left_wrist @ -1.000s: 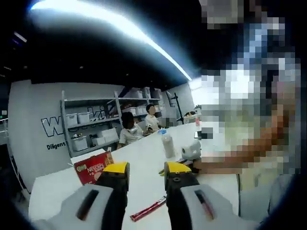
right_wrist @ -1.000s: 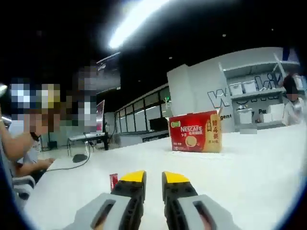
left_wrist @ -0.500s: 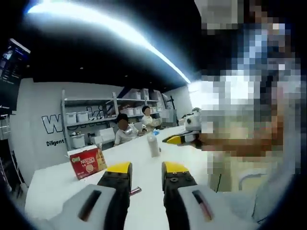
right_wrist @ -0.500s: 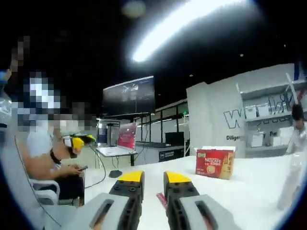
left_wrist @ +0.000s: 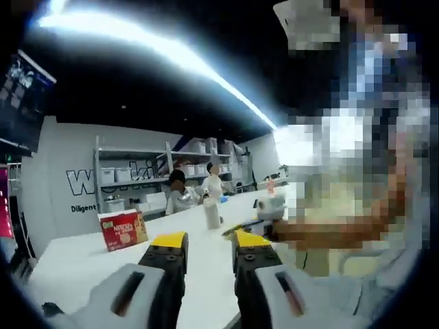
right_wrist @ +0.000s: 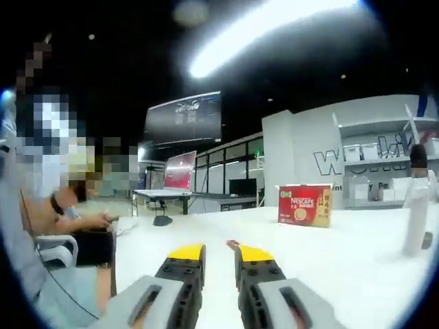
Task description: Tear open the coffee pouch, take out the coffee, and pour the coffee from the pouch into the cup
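in the left gripper view, the left gripper rises from six o'clock with its yellow-tipped fingers parted by a narrow gap and nothing between them. past them the white tabletop runs away toward a wall of shelves. a red coffee box stands on it at about nine o'clock from the fingertips, and a pale upright bottle-like container stands at about twelve o'clock, well apart from the box. just right of that, at two o'clock, the right gripper comes in, held up above the tabletop. two people sit by the shelves far back.

in the right gripper view, the right gripper also stands slightly parted and empty. a small red thing, likely the coffee pouch, peeks out on the tabletop just beyond the right-hand fingertip; too little of it shows to tell whether it is torn. the coffee box sits at about one o'clock, the pale container at three o'clock.

as i judge it, nothing is done yet: neither gripper holds the pouch, and i can't pick out a cup for certain. picking up, tearing and pouring all remain.
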The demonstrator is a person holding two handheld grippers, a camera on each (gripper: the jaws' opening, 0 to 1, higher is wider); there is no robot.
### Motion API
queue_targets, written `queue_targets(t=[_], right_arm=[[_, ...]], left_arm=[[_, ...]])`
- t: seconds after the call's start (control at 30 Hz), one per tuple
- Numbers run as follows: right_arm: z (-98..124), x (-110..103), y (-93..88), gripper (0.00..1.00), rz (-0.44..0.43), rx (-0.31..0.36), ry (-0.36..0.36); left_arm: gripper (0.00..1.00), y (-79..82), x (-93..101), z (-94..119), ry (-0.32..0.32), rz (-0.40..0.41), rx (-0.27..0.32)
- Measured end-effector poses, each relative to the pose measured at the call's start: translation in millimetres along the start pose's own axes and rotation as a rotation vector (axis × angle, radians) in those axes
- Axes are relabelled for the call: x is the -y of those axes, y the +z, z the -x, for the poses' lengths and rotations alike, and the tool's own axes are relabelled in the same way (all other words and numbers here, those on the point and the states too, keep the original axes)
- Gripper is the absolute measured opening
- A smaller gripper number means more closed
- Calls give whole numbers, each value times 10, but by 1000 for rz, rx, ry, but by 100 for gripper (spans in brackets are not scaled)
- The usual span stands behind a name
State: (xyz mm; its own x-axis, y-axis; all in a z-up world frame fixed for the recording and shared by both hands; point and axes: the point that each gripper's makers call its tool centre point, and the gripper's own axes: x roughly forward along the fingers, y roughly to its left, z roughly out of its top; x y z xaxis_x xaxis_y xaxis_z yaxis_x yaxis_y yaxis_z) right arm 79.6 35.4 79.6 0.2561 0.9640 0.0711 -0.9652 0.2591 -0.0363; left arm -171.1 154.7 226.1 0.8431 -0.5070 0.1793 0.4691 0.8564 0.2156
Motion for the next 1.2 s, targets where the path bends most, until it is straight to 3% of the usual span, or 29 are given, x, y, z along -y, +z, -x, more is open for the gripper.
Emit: queue_targets(t=[0.1, 0.13, 0.2, 0.23, 0.27, 0.33, 0.37, 0.4, 0.5, 0.53, 0.57, 0.6, 0.73, 0.93, 1.2], right_arm=[[-41, 35, -4, 18, -10, 14, -4], [-61, 39, -18, 18, -15, 14, -4], [-109, 30, -64, 19, -22, 3, 1], [-131, 19, -86, 19, -22, -4, 3], [-150, 7, -106, 19, -22, -10, 6], [-176, -32, -134, 19, -18, -17, 13], [-179, -37, -140, 20, -18, -18, 13], [-180, -66, -165, 20, -15, -24, 18], [-173, -100, -205, 21, -4, -37, 23], [-165, -92, -208, 22, 3, -38, 24], [-162, -89, -204, 22, 10, -36, 26], [-166, -95, -192, 22, 19, -30, 31], [-184, -112, -193, 23, 61, -20, 36], [-215, -80, -246, 23, 64, -45, 33], [-360, 67, -291, 23, 5, -73, 16]], left_arm=[[20, 539, 272, 239, -34, -6, 15], [20, 707, 313, 278, -37, -24, 45], [20, 870, 305, 291, -33, -39, 94], [20, 822, 246, 257, -30, -31, 89], [21, 707, 174, 199, -30, -10, 76], [22, 280, -24, 55, -20, 48, 3], [22, 204, -59, 31, -17, 50, -8], [24, -186, -253, -103, -3, 42, -50], [28, -856, -542, -329, -3, 111, -94], [29, -1002, -602, -392, -8, 153, -91], [29, -1047, -622, -415, -12, 159, -86], [29, -1224, -710, -511, -18, 188, -80], [29, -1689, -978, -765, -3, 181, -119], [29, -2297, -1297, -1004, 4, 153, -244], [27, -2384, -1386, -1216, -5, 170, -236]])
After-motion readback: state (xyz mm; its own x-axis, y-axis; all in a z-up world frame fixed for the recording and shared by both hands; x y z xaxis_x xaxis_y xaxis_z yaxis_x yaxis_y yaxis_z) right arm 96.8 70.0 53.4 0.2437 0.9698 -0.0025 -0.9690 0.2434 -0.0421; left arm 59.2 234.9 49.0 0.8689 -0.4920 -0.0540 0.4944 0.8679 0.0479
